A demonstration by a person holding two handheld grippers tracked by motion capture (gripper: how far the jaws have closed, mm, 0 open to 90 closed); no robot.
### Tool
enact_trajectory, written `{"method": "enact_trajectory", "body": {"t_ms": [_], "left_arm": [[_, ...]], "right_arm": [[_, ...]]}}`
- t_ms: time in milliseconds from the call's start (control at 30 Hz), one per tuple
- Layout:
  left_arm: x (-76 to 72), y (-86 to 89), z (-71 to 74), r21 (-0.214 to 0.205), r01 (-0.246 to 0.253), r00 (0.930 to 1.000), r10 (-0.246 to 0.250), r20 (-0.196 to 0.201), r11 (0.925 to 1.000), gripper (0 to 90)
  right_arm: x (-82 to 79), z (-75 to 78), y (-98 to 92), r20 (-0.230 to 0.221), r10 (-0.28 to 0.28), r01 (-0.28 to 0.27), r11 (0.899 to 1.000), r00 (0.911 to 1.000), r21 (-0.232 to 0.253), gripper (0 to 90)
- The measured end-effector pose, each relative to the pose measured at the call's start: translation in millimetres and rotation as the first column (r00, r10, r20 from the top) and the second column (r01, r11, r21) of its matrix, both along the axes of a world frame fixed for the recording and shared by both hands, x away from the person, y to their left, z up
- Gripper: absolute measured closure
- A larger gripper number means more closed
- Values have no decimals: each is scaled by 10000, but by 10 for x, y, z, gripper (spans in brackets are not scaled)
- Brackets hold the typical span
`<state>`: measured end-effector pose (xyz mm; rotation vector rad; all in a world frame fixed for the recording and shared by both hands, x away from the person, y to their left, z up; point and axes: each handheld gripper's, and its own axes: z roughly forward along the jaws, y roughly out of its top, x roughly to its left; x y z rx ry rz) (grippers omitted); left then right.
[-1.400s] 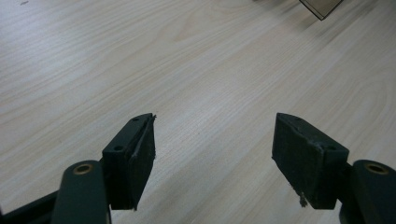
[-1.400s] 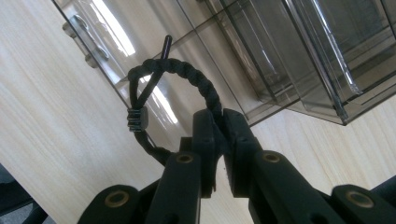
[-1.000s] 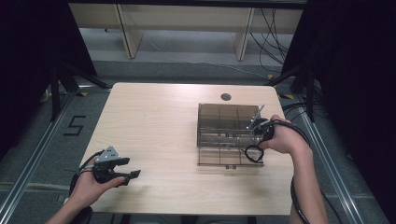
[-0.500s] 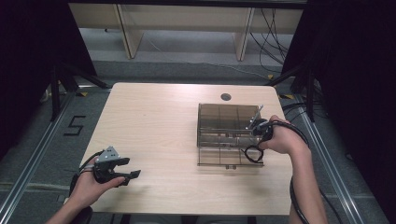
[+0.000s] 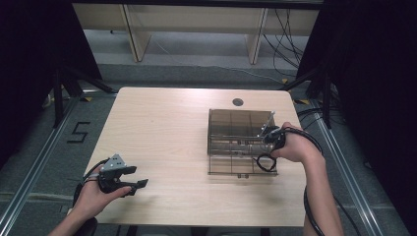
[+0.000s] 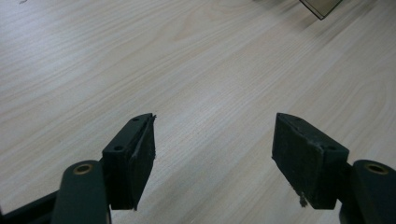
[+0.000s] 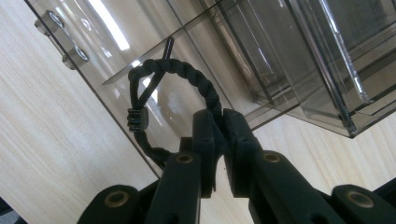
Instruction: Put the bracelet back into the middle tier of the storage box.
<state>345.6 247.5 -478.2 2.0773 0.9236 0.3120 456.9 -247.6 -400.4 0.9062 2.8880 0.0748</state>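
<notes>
Pinching a black braided cord loop [image 7: 187, 88] between nearly closed jaws, the right tongs [image 7: 223, 140] sit at the right side of the clear organizer [image 5: 236, 140], which stands toward the right edge of the tabletop [image 5: 167, 128]. The loop rests against the organizer's transparent wall. Near the front left corner, the left tongs [image 6: 212, 154] hover over bare wood with jaws spread wide, holding nothing.

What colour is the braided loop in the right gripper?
Black; the braided loop shows best in the right gripper view.
</notes>
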Motion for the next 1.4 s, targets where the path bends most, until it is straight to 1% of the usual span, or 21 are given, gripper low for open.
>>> {"method": "enact_trajectory", "body": {"t_ms": [100,133,233,267,333,367,400,467,500,600,767,800,900,933,967,1067,1133,1167,1267,1300,1400], "left_arm": [[-1,0,1,36,26,10000,-26,2,10000,301],[-1,0,2,31,26,10000,-26,0,10000,300],[0,1,1,38,23,10000,-23,-6,10000,300],[-1,-6,-3,-41,-26,10000,26,-12,10000,300],[0,0,0,49,39,10000,-39,-15,10000,300],[0,0,-1,35,27,10000,-27,-16,10000,300],[-2,-7,-4,-49,-37,10000,37,-17,10000,300],[-1,1,0,47,34,10000,-34,-9,10000,301],[-1,-1,0,32,27,10000,-27,-15,10000,300],[-2,0,0,32,32,10000,-32,-17,10000,300],[-1,-1,0,27,32,10000,-32,-19,10000,300],[-2,-1,0,30,33,10000,-33,-18,10000,300],[-1,0,0,35,27,10000,-27,-15,10000,300],[-1,0,1,32,29,10000,-29,-16,10000,300],[-1,-1,0,26,26,10000,-26,-19,10000,300],[-1,-1,0,25,28,10000,-28,-21,10000,300],[-2,0,0,26,27,10000,-27,-15,10000,301],[-2,0,1,23,28,10000,-28,-11,10000,300],[-2,0,1,37,47,10000,-46,-15,10000,300],[-2,0,1,28,38,10000,-38,-7,10000,300],[-2,0,1,16,24,10000,-24,-8,10000,300]], "right_arm": [[-10,-5,13,-37,-205,205,9998,9998,-34,845],[-6,-13,4,73,-55,55,10000,10000,65,845],[0,-17,4,111,27,-27,10000,9999,21,845],[2,-23,11,-74,-26,26,10000,10000,-9,845],[2,-28,17,62,-76,76,10000,10000,-28,844],[-1,-36,33,-115,-204,203,9998,9997,-73,844],[5,-38,29,-96,-34,34,10000,9999,-8,845],[23,-53,29,24,93,-92,9997,10000,-214,844],[26,-55,28,1,143,-143,9997,9999,-178,844],[9,-59,48,3,-130,130,9997,9999,-220,844],[20,-71,29,27,-49,49,9999,10000,-141,844],[9,-71,39,25,-226,226,9996,9997,-175,844],[25,-78,32,-100,35,-36,9999,9999,-105,844],[18,-79,40,-143,-61,60,9999,9999,-112,844],[33,-85,37,-102,151,-152,9998,9998,-105,844],[26,-98,51,-72,-101,98,9996,9999,-278,844],[44,-108,37,-51,177,-178,9996,9998,-235,844],[35,-107,48,-59,50,-52,9997,10000,-238,844],[43,-126,46,-2,165,-165,9997,9999,-164,844],[30,-123,57,-62,-107,106,9995,9999,-286,843],[39,-129,62,-150,97,-99,9999,9998,-139,843]]}}
